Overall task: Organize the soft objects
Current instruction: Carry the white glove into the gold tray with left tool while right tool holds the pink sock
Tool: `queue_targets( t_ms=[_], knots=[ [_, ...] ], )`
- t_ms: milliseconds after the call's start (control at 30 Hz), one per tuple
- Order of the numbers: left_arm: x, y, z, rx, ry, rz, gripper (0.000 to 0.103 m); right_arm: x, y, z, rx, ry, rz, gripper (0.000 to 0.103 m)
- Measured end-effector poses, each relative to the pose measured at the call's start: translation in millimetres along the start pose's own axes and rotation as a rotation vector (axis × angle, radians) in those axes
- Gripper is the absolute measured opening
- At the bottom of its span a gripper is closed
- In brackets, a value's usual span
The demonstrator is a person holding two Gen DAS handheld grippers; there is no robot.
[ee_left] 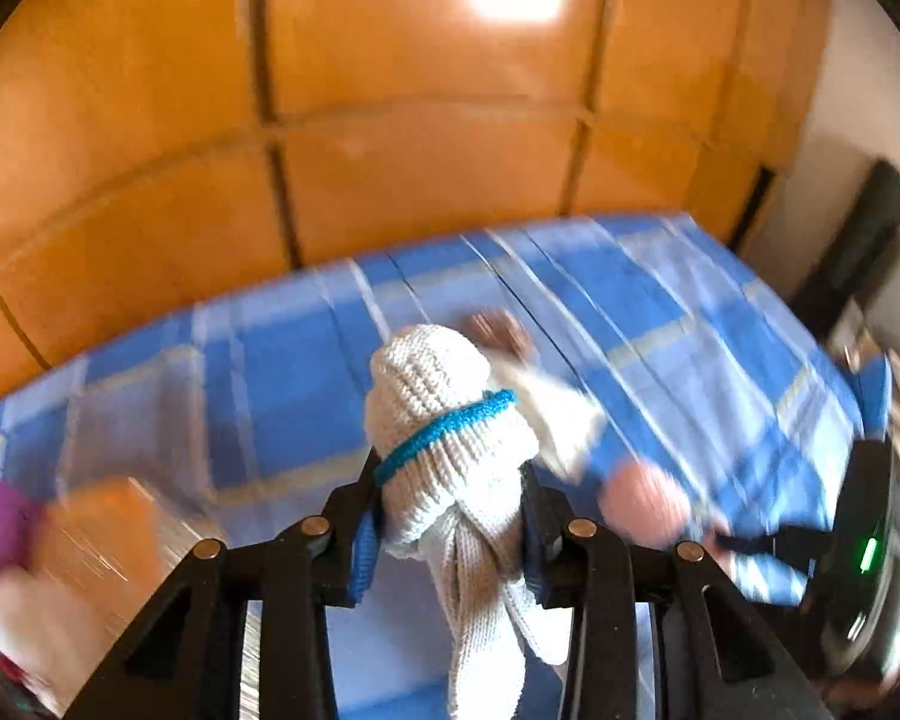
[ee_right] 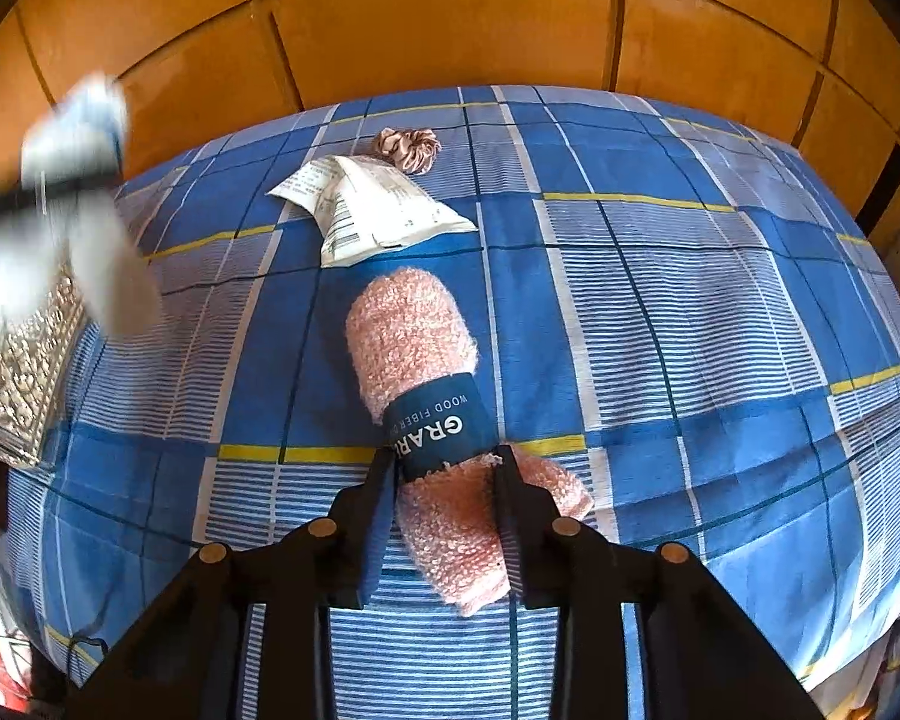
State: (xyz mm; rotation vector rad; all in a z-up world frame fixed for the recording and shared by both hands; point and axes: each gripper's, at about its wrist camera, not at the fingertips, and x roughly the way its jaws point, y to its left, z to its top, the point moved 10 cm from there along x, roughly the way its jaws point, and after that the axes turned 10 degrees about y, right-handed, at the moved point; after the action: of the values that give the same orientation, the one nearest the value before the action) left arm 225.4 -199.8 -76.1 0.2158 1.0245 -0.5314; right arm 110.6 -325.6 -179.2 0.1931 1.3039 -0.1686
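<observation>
The left gripper (ee_left: 450, 516) carries a clenched knit sock (ee_left: 444, 420) above the bed (ee_left: 270, 360) toward a box (ee_left: 108, 534), while the right gripper (ee_right: 444, 480) grasps the pink towel (ee_right: 417, 354), to lift next.

Cream knit with teal band (ee_left: 444, 426), pink towel with navy label (ee_right: 414, 354), blue-plaid bedspread (ee_right: 690, 300), orange panelling (ee_right: 450, 24)

On the bed (ee_right: 660, 300) we see a rolled towel (ee_right: 414, 360) lying in the middle, its near end between our right gripper's (ee_right: 444, 462) fingers. Behind it lies a paper packet (ee_right: 378, 204), and behind that a scrunchie (ee_right: 408, 147). A box (ee_right: 24, 372) sits at the left edge. A wardrobe (ee_right: 450, 18) stands behind the bed.
</observation>
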Motion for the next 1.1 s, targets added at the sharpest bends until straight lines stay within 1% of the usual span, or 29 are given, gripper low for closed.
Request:
queue_targets(
  t_ms=[33,100,133,200,267,300,367,433,467,500,567,667,733,800,833,933,1000,1033,1100],
  knots=[
    [-7.7,13.9,14.5,-0.016,-0.017,0.019,0.038,0.1,0.1,-1.2,-0.002,-0.002,-0.007,0.033],
    [-20.4,42.1,33.5,-0.051,-0.041,0.055,0.038,0.8,0.0,-1.7,-0.004,-0.010,-0.022,0.033],
    [-28.5,61.3,42.2,-0.080,-0.055,0.071,0.038,0.9,0.2,-1.7,-0.004,-0.014,-0.028,0.033],
    [-49.8,107.3,53.7,-0.139,-0.092,0.128,0.038,1.2,0.5,-2.4,-0.009,-0.017,-0.039,0.033],
    [-66.0,144.6,52.1,-0.187,-0.112,0.171,0.038,2.2,1.4,-2.5,-0.023,-0.019,-0.056,0.033],
    [-77.5,171.3,46.0,-0.224,-0.123,0.194,0.038,2.5,1.6,-2.6,-0.029,-0.021,-0.063,0.033],
    [-94.9,212.3,28.9,-0.281,-0.139,0.228,0.038,3.3,2.1,-2.8,-0.045,-0.029,-0.083,0.033],
    [-110.8,248.7,3.3,-0.339,-0.149,0.257,0.038,3.6,3.2,-3.8,-0.055,-0.040,-0.101,0.034],
    [-119.7,271.2,-14.5,-0.378,-0.151,0.271,0.038,3.9,3.5,-3.8,-0.058,-0.046,-0.111,0.034],
    [-125.6,285.2,-28.3,-0.403,-0.152,0.282,0.038,4.2,3.8,-3.9,-0.061,-0.051,-0.122,0.034],
    [-137.0,318.5,-65.7,-0.469,-0.141,0.295,0.038,4.6,4.6,-3.5,-0.059,-0.056,-0.139,0.034],
    [-150.3,345.6,-120.0,-0.549,-0.131,0.289,0.038,4.8,6.0,-3.8,-0.065,-0.059,-0.168,0.034],
    [-161.0,357.9,-156.2,-0.602,-0.138,0.266,0.038,5.3,7.1,-4.2,-0.073,-0.062,-0.187,0.034],
    [-171.0,361.9,-190.1,-0.646,-0.149,0.247,0.039,6.0,8.4,-4.6,-0.084,-0.064,-0.214,0.034],
    [-174.4,362.5,-201.8,-0.657,-0.150,0.242,0.039,6.4,8.7,-4.6,-0.088,-0.064,-0.225,0.034],
    [-180.4,355.6,-250.2,-0.681,-0.139,0.221,0.039,7.2,9.4,-4.9,-0.085,-0.062,-0.245,0.034],
    [-179.5,348.2,-270.5,-0.701,-0.134,0.199,0.039,7.5,9.0,-5.0,-0.082,-0.061,-0.253,0.034],
    [-180.7,343.5,-287.6,-0.720,-0.131,0.186,0.039,7.7,8.9,-4.8,-0.082,-0.060,-0.256,0.034],
    [-180.1,336.6,-305.4,-0.728,-0.119,0.180,0.040,8.1,8.5,-4.7,-0.078,-0.059,-0.262,0.034]
  ],
)
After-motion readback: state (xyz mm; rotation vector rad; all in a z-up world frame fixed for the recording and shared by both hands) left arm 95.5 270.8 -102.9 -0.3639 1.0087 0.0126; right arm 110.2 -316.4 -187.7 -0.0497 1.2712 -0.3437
